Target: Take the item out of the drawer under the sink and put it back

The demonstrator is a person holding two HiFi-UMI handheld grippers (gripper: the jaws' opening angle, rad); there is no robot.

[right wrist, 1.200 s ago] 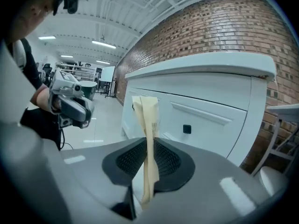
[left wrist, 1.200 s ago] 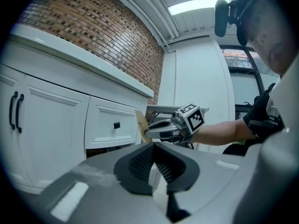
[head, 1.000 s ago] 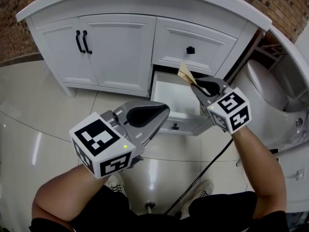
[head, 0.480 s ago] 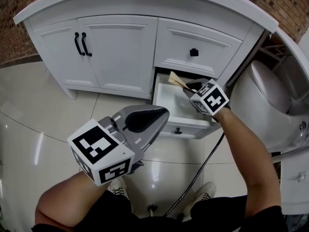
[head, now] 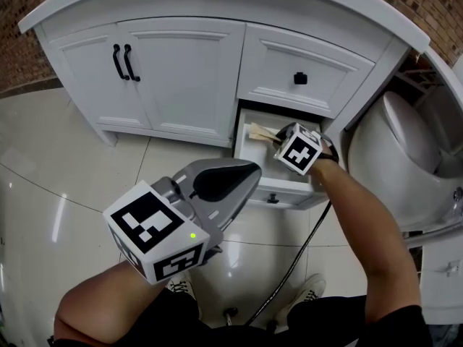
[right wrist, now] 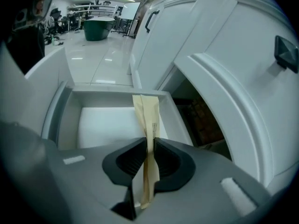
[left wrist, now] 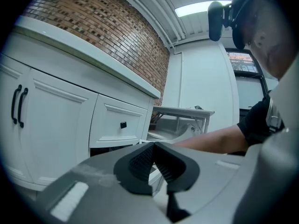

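Now: packet [right wrist: 148, 120] pinched in the right gripper [right wrist: 149, 158] over the open drawer [right wrist: 117, 93]

Plainly, the right gripper [head: 276, 139] reaches down into the pulled-out lower drawer [head: 248, 152] of the white cabinet [head: 181, 71], at the right of the scene. Its two pads [right wrist: 135, 158] are closed on a thin tan paper packet [head: 259, 131], which stands edge-on between them. The pads grip it on its flat sides, towards its near end. A short tail pokes back behind the pads, and the longer part juts past the fingertips towards the drawer's far wall. From the head view that free end sticks out to the left of the gripper, inside the drawer's outline and over its white bottom. Whether the tip touches the bottom or the wall cannot be told.

Just above the open drawer is a shut drawer with a black knob [head: 300, 79]. To the left are two cabinet doors with black handles [head: 121, 62]. A white toilet [head: 394, 147] stands at the right, beside the cabinet.

The left gripper [head: 248, 172] is held nearer and to the left, over the glossy tiled floor [head: 65, 186], well apart from the drawer and pointing about level at the cabinet front. In its own view the left gripper [left wrist: 153, 147] has its pads [left wrist: 140, 162] pressed together at the tips, with nothing between them
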